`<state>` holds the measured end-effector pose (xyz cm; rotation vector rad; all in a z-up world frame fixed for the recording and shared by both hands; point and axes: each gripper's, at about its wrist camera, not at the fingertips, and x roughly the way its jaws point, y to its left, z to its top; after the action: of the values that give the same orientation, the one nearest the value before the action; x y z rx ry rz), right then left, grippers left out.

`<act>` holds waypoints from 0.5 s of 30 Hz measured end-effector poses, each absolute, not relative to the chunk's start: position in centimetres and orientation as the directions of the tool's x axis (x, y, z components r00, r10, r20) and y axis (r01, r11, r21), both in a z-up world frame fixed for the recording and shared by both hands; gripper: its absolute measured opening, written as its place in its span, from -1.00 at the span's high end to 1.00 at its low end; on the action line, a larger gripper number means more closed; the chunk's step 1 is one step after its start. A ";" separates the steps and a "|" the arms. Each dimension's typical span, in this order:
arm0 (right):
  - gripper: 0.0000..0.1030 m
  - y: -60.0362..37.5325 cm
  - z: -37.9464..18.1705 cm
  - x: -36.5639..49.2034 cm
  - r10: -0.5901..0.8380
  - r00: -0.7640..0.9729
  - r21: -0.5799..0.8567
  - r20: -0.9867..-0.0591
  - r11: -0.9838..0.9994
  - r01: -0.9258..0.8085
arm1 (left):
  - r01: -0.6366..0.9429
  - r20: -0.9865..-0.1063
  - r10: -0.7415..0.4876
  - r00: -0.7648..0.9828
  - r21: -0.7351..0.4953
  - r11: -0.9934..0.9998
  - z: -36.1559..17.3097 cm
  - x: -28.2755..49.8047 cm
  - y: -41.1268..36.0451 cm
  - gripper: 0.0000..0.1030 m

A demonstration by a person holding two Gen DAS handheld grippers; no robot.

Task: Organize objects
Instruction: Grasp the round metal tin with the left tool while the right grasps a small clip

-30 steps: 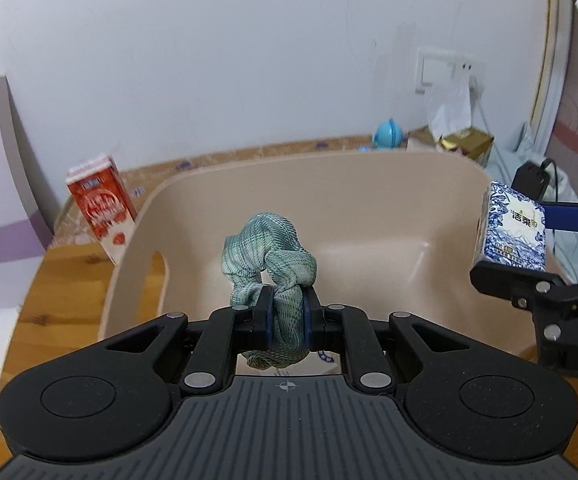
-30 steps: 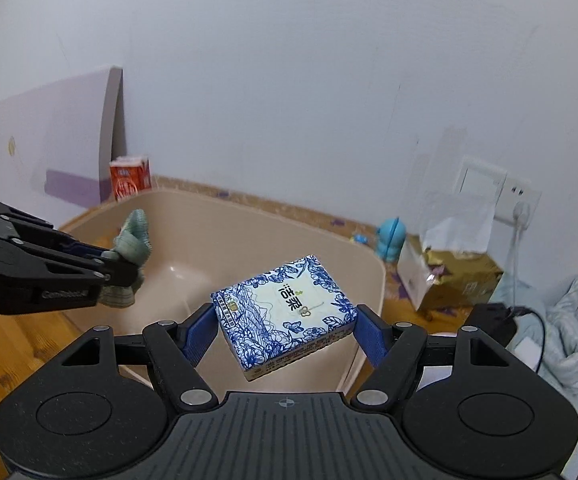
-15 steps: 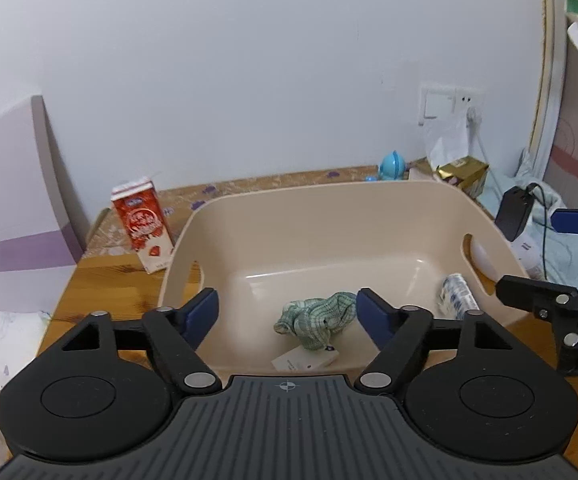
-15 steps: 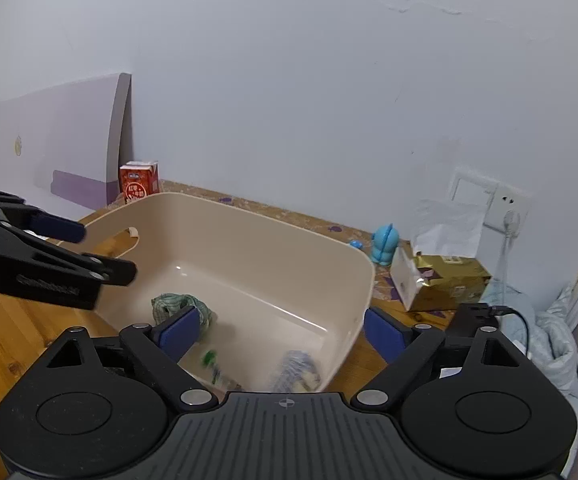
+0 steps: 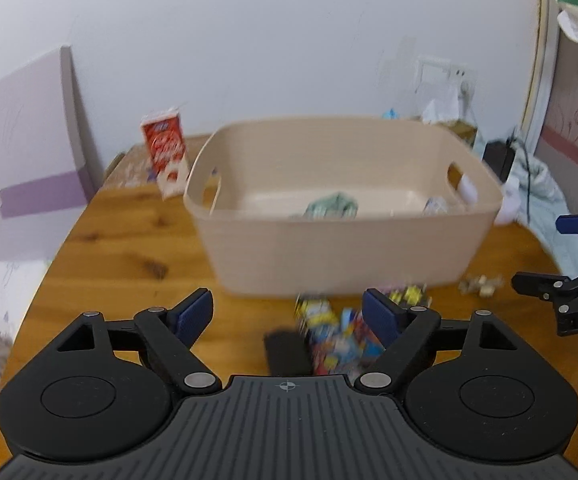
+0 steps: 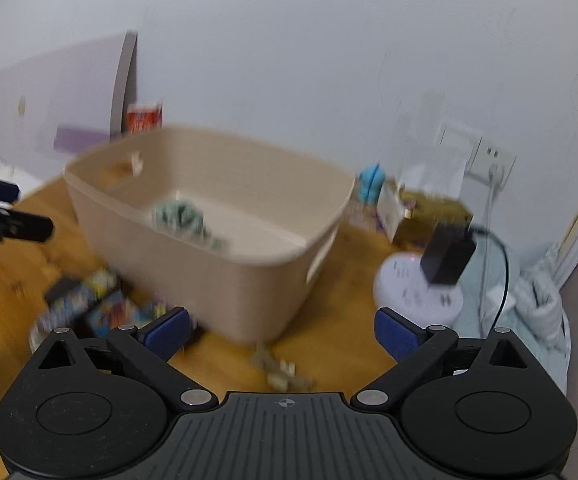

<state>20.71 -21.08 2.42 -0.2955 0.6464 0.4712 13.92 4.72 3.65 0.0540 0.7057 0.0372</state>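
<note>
Left jaws: the left gripper (image 5: 287,314) has its jaws spread wide and holds nothing; it hangs over the tabletop (image 5: 129,248) on the near side of the bin.
Right jaws: the right gripper (image 6: 281,330) is likewise spread and empty, over the tabletop near the bin's right front corner.
Just ahead of the left jaws: a blurred heap of colourful packets (image 5: 335,336) and a flat black item (image 5: 287,354) lie on the wood, partly between the jaw tips in that view.
Just ahead of the right jaws: small pale wooden pieces (image 6: 281,372) lie loose on the tabletop; what they are is too blurred to tell.
Beyond both: the beige bin (image 5: 345,252) stands upright with a green cloth scrunchie (image 5: 331,206) on its floor and a blue-and-white pack (image 5: 435,205) near its right wall.
Farther out: a red milk carton (image 5: 165,152) stands behind and left of the bin; a gold tissue box (image 6: 429,216) and a charger plug (image 6: 449,256) sit to its right.
Done: two things are in the bin, as far as shows.
Left: the packets, the black item and the wooden pieces are outside it; each gripper seems well placed for the pile nearest it. Whether the carton belongs in the bin I cannot tell.
</note>
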 end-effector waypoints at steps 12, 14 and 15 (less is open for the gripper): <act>-0.92 -20.9 -3.4 22.0 0.295 0.657 -0.160 -0.694 0.826 -0.541 | 0.016 -0.758 -0.032 0.651 -0.029 0.999 -3.2 12.3 4.4 -0.61; -0.88 -20.6 -4.0 22.5 0.308 0.646 -0.146 -0.699 0.822 -0.550 | 0.022 -0.769 -0.038 0.638 -0.031 0.999 -3.9 12.7 3.9 -0.61; -0.86 -20.4 -4.4 22.8 0.309 0.644 -0.149 -0.700 0.818 -0.555 | 0.022 -0.774 -0.037 0.632 -0.030 0.999 -4.3 13.0 3.7 -0.61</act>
<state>22.79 -20.38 -4.35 -0.3704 0.7164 0.5052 12.98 3.70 -4.27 -0.0181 0.8864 -0.0343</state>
